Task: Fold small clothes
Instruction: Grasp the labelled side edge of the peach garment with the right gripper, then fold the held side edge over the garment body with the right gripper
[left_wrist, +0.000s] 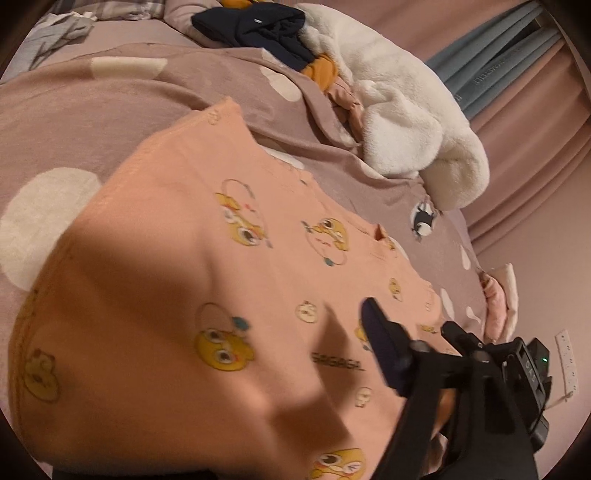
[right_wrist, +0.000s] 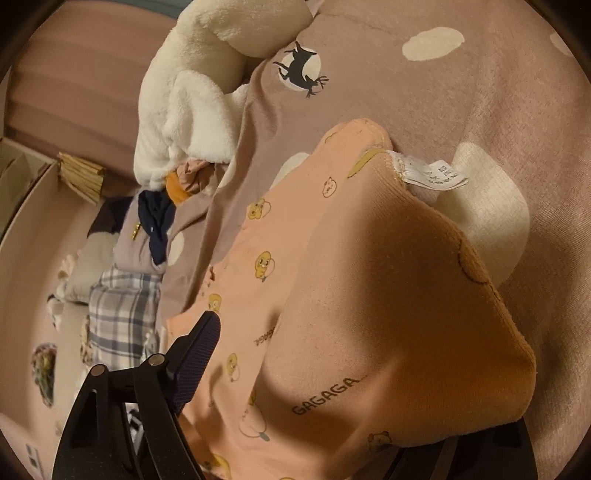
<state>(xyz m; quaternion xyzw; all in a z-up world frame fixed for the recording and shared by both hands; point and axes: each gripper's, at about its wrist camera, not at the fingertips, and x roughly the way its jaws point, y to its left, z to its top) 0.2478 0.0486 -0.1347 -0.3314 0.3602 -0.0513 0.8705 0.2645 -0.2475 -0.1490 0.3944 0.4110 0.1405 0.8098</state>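
We see a peach-pink child's garment (left_wrist: 207, 295), printed with yellow cartoon ducks and the word "GAGAGA", lying across a mauve bedspread (left_wrist: 92, 110) with white blobs. In the left wrist view, the garment spreads ahead of and to the left of the left claw (left_wrist: 406, 332), filling most of the frame. One dark finger (left_wrist: 380, 343) rests on or just above the cloth; the other is partly hidden, so we cannot tell whether this claw is apart or together.

In the right wrist view, a folded layer of the same garment (right_wrist: 388, 314) rises close in front of the lens, to the right of the right claw's visible finger (right_wrist: 195, 354). A white care label (right_wrist: 436, 177) sticks out at its far edge. The second finger is hidden under the cloth, so we cannot tell whether the right claw (right_wrist: 295, 406) grips it.

Beyond both claws sits a fluffy white blanket (left_wrist: 406, 122) beside a dark navy garment (left_wrist: 258, 26). Far left of the right claw lies plaid fabric (right_wrist: 122, 310).
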